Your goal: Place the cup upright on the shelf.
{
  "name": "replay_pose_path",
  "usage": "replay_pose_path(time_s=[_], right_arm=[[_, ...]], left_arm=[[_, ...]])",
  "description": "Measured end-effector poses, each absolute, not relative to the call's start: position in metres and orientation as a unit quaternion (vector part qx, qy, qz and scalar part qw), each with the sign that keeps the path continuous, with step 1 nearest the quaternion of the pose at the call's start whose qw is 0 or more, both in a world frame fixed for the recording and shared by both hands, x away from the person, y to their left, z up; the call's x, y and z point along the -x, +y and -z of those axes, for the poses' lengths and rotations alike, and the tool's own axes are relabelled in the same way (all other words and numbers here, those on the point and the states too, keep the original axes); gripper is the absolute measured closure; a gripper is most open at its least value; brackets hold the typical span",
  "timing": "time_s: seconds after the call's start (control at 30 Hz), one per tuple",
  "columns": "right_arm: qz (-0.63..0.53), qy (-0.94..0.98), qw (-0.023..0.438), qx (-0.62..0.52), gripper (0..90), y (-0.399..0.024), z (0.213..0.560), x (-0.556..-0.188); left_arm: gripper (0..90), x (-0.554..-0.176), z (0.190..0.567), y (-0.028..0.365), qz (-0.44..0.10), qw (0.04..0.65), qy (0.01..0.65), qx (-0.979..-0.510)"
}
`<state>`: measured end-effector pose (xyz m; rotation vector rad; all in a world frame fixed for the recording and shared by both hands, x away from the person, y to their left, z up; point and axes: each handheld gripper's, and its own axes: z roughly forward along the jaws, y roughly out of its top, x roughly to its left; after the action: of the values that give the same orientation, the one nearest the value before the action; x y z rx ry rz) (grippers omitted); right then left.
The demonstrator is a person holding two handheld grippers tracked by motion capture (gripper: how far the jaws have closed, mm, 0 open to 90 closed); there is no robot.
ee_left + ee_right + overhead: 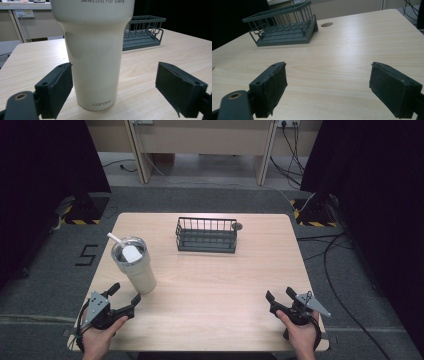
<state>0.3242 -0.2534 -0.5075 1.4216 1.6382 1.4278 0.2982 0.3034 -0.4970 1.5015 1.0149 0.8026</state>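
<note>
A tall cream tumbler (pixel 136 267) with a clear lid and a white straw stands upright at the table's left. My left gripper (pixel 126 293) is open just in front of its base; in the left gripper view the tumbler (pixel 95 55) stands close ahead of the spread pads (pixel 58 92), apart from them. A dark green wire basket (pixel 206 235) sits at the table's far middle, empty as far as I can tell. My right gripper (pixel 280 296) is open near the front right edge, nothing between its pads (pixel 273 90), with the wire basket (pixel 284 27) farther off.
The wooden table (pixel 215 290) has a small round cable hole (pixel 238 226) beside the basket's right end. Cables (pixel 340 270) run over the grey floor to the right. A wooden bench (pixel 200 140) stands beyond the table.
</note>
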Motion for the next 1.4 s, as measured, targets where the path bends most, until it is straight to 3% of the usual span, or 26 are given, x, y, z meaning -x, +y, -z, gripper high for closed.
replay_pose_path(time_s=[0.23,1.4], right_arm=[[-0.525,0.611,0.293,-0.515,17.0,-0.253,0.503,-0.323],[-0.515,0.614,0.284,-0.526,17.3,-0.251,0.508,-0.327]], left_arm=[[13.6,-0.307,0.496,0.304,-0.339,0.546,0.431,-0.633],[10.1,-0.367,0.506,0.294,-0.341,0.527,0.441,-0.641]])
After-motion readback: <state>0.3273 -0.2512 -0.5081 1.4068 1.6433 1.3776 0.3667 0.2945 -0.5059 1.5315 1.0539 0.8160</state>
